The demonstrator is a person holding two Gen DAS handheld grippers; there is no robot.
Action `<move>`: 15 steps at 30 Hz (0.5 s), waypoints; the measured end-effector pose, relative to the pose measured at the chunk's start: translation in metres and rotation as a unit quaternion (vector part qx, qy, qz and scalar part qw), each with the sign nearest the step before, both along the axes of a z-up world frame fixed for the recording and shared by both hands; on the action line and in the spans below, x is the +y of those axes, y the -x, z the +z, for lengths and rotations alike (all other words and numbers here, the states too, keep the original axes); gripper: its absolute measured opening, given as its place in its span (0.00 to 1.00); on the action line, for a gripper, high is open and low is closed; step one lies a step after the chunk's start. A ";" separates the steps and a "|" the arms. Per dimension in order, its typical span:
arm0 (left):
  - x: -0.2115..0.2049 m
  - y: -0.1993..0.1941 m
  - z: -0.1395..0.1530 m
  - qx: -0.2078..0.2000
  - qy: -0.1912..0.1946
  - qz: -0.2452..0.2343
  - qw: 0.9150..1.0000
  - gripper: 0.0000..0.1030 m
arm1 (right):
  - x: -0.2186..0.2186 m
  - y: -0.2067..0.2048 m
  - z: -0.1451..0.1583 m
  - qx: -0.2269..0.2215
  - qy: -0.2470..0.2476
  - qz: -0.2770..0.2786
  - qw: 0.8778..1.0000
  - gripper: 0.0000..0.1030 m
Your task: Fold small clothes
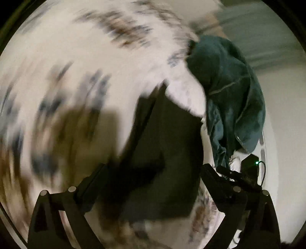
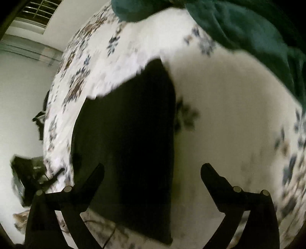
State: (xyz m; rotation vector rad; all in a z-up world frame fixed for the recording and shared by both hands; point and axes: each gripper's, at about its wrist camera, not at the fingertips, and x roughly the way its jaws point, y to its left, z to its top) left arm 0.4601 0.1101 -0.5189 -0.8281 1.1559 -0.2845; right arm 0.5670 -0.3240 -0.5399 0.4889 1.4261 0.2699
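A dark, almost black garment (image 1: 162,153) lies flat on a white bedsheet with a blue and brown flower print (image 1: 76,57). It also shows in the right wrist view (image 2: 130,149) as a long dark panel. My left gripper (image 1: 153,168) is open just above the garment's near part, holding nothing. My right gripper (image 2: 153,168) is open over the garment's near right edge, holding nothing. The left wrist view is badly blurred by motion.
A crumpled teal garment (image 1: 229,92) lies on the bed beyond the dark one; it shows at the top right of the right wrist view (image 2: 248,28). The bed edge, a white wall (image 2: 23,95) and a window (image 2: 38,13) are at left.
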 end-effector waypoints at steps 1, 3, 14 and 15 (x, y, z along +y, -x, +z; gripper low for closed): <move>-0.003 0.019 -0.008 0.015 0.013 0.018 1.000 0.96 | 0.000 0.009 -0.003 0.007 -0.006 0.002 1.000 0.99; -0.012 0.055 -0.033 0.054 0.051 0.059 0.995 0.96 | -0.002 0.021 -0.015 0.024 -0.024 0.014 0.999 0.99; -0.057 0.048 -0.087 0.036 0.081 0.150 0.985 0.95 | 0.004 -0.071 -0.085 0.022 -0.112 0.027 0.993 0.99; -0.057 0.043 -0.083 0.018 0.077 0.164 0.983 0.89 | 0.008 -0.080 -0.093 0.028 -0.131 0.019 0.991 1.00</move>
